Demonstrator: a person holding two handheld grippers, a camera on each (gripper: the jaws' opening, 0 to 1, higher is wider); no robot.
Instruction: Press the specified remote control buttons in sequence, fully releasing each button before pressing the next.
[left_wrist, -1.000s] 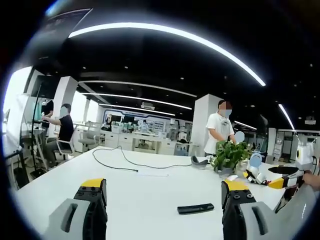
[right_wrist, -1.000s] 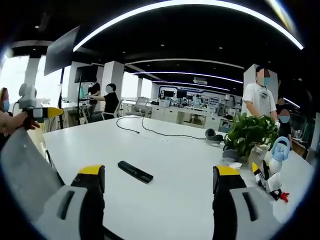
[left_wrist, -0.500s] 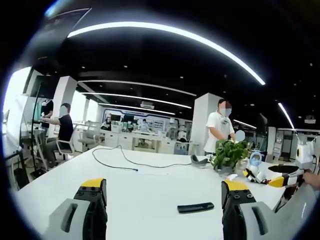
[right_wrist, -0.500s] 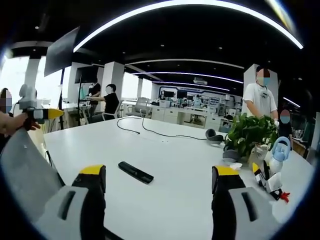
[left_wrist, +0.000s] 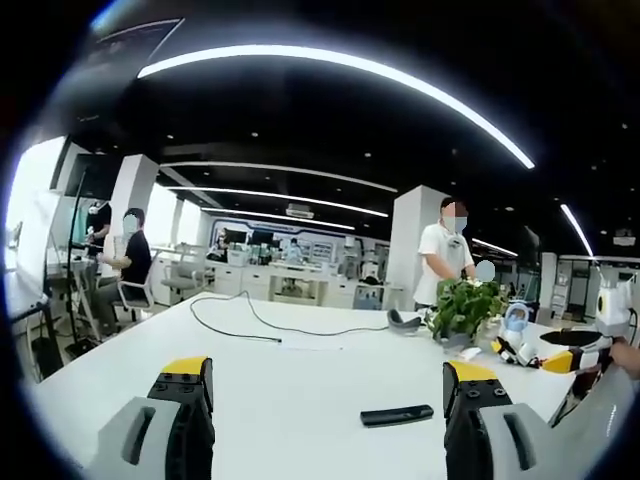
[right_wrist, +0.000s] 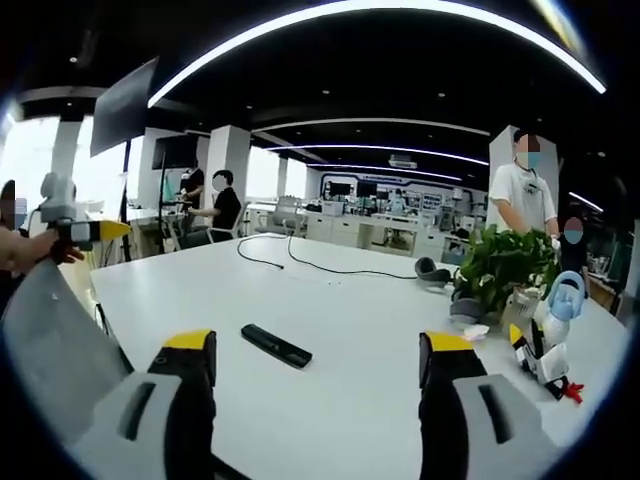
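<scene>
In the left gripper view, the left gripper (left_wrist: 330, 380) is held above a white table (left_wrist: 280, 390) with its two yellow-tipped jaws wide apart and nothing between them. The black remote control (left_wrist: 397, 415) lies flat on the table ahead, closer to the right-hand jaw and touched by neither jaw. Farther back a black cable (left_wrist: 270, 328) snakes across the table, and a potted plant (left_wrist: 462, 308) stands near the far right with a small white and blue toy robot (left_wrist: 514, 335) just beside it. The right gripper (left_wrist: 572, 357) enters from the right edge, held in a hand, its yellow tips close to each other. A person in a white shirt (left_wrist: 445, 262) stands behind the plant, and another person (left_wrist: 128, 265) sits at the far left. In the right gripper view, the right gripper (right_wrist: 315, 360) also has its jaws wide apart and empty above the table (right_wrist: 350, 400). The remote control (right_wrist: 276, 345) lies at a slant on the table ahead, nearer the left-hand jaw and clear of it. The potted plant (right_wrist: 503, 270) and the toy robot (right_wrist: 555, 330) stand at the right, the cable (right_wrist: 300, 262) runs across the far part, and the left gripper (right_wrist: 85, 230) shows at the left edge in a hand.
</scene>
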